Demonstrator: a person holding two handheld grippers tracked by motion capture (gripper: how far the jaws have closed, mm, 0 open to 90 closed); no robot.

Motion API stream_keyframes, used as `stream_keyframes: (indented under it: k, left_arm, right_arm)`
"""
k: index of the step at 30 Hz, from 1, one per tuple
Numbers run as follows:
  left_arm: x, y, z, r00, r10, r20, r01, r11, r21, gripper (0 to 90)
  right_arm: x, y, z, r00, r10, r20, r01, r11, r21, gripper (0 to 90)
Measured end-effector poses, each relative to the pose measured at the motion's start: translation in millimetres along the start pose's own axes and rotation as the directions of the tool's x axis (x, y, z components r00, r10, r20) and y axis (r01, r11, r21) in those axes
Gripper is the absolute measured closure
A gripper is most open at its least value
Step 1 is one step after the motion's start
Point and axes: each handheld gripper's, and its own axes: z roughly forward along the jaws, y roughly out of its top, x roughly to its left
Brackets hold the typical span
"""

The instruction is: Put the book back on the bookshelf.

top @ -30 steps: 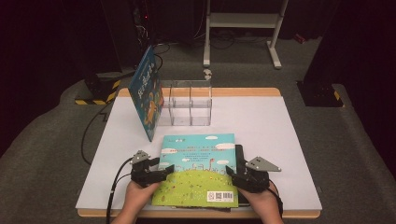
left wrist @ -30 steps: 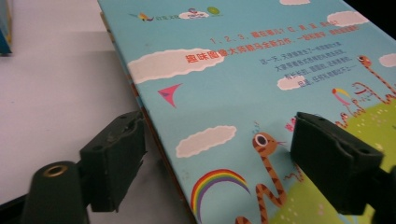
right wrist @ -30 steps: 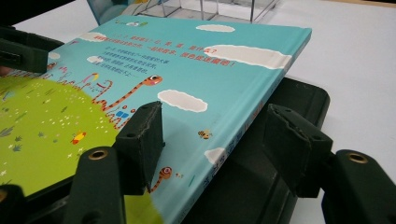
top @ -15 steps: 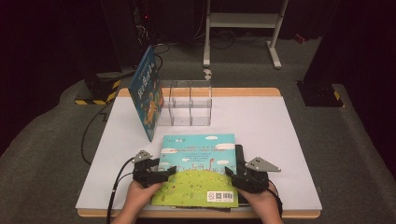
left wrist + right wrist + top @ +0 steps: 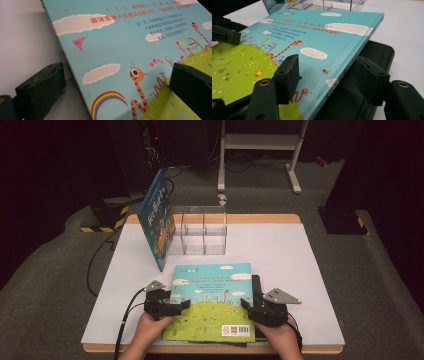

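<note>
Lifting the picture book off the table by both side edges

The table point(image 5: 310, 270) carries the book point(image 5: 212, 302) flat at its near edge, over a black tray point(image 5: 377, 53); a clear rack point(image 5: 200, 232) stands behind. The right gripper point(image 5: 248, 304) straddles the spine, jaws half wide, pads not visibly pressing. The left gripper point(image 5: 182, 305) has just been opening, wide across the left edge. Close both evenly before lifting.
</note>
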Motion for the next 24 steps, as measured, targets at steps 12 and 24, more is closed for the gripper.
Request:
stream_keyframes:
  k: [12, 24]
  left_arm:
    - [-2.6, 2.9, -5.5, 0.9993, 0.030, 0.021, -0.031, 0.9993, 0.019, 6.2]
    - [-1.4, 1.1, -6.4, 0.9989, 0.041, 0.025, -0.041, 0.9990, 0.016, 6.5]
  right_arm:
    - [0.7, 0.4, 3.2, 0.9994, 0.023, -0.026, -0.022, 0.999, 0.034, 33.0]
    - [-6.9, 17.8, 23.2, 0.9891, 0.136, -0.058, -0.123, 0.976, 0.179, 17.7]
